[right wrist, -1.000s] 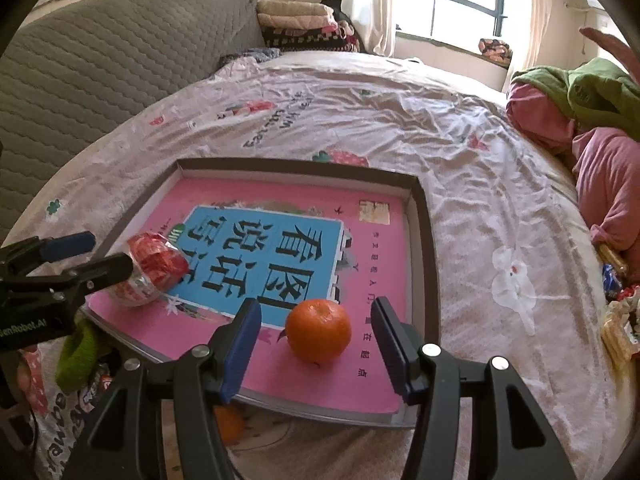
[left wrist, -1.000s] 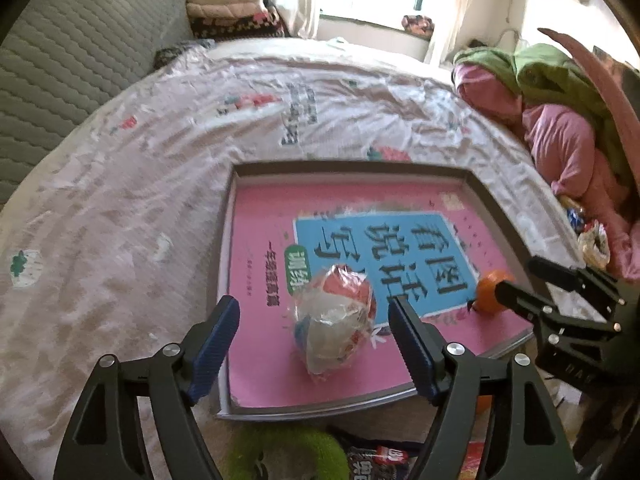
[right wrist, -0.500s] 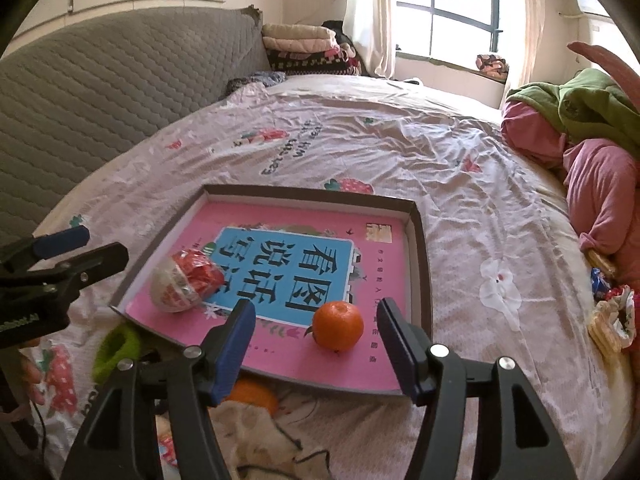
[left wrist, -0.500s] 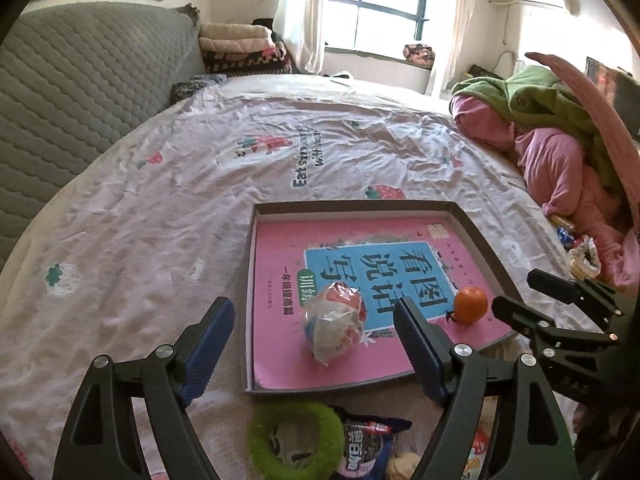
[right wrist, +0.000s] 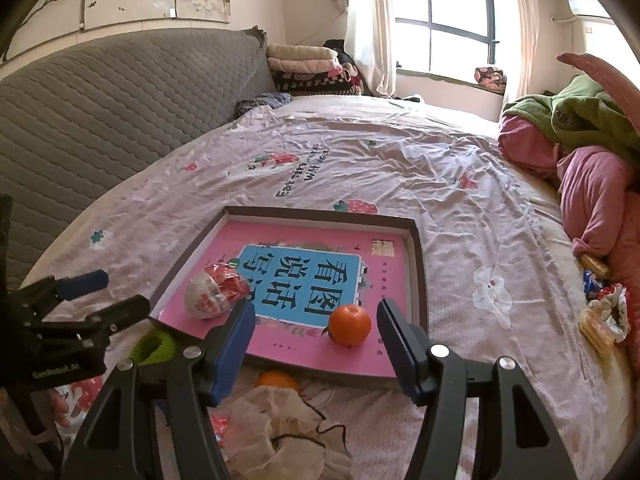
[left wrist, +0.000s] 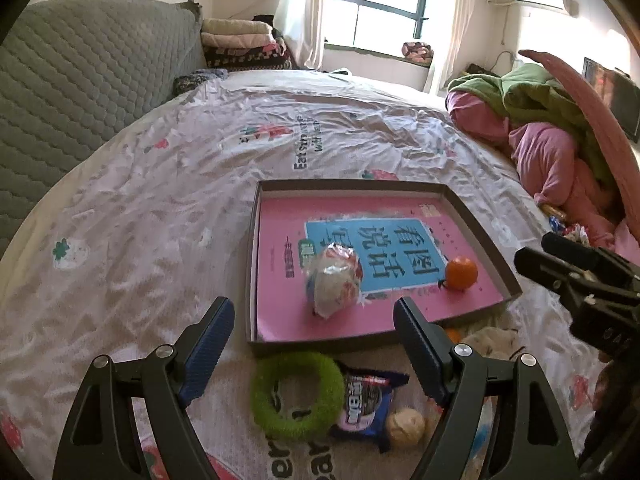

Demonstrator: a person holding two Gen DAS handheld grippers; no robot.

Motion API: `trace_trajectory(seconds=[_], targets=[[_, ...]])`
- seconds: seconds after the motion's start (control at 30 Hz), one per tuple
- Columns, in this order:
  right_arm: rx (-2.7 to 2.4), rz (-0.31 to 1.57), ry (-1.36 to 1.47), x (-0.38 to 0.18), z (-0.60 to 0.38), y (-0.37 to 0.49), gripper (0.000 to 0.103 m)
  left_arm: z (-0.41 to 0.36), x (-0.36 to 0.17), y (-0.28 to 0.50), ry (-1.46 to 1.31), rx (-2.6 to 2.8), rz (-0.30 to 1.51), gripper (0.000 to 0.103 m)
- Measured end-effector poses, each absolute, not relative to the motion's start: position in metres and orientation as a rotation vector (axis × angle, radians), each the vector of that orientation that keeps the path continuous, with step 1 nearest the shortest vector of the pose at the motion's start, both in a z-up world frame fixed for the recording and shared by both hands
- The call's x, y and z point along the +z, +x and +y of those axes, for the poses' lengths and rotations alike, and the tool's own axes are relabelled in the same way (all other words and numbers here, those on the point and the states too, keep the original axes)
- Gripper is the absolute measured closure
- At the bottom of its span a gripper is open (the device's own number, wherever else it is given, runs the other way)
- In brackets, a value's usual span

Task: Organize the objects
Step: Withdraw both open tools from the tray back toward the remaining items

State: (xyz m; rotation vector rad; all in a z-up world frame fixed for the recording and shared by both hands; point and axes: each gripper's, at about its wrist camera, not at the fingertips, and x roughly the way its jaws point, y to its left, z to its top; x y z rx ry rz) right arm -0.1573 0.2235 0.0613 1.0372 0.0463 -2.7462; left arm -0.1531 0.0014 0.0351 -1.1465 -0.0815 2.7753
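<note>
A bed covered by a pale sheet (right wrist: pixel 360 168) printed with strawberries fills the view. On it lies a shallow dark-rimmed tray (right wrist: pixel 419 264) lined with a pink booklet (right wrist: pixel 332 356) bearing a blue label. An orange (right wrist: pixel 349 325) sits on the booklet near the tray's near edge, and a plastic-wrapped red and white ball (right wrist: pixel 216 293) rests toward the tray's left side. The right gripper (right wrist: pixel 316 344) hangs in the foreground, its blue-padded jaws apart with nothing between them. The left gripper (right wrist: pixel 86 300) shows at the left edge, also empty. Just in front of the tray lie a second orange (right wrist: pixel 276 380), a crumpled white mesh bag (right wrist: pixel 280 428) and a green fuzzy ring (right wrist: pixel 154 347). Pink and green bedding (right wrist: pixel 580 152) is heaped at the right.
</note>
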Motion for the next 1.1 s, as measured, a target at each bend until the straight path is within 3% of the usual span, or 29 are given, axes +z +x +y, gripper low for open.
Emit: trace_trajectory(seconds=[1.1], targets=[[-2.732,0.055,1.066,0.055,0.224,-0.105,0.04,0.0,0.027,-0.106,-1.163,2.745,-0.082,0.02]])
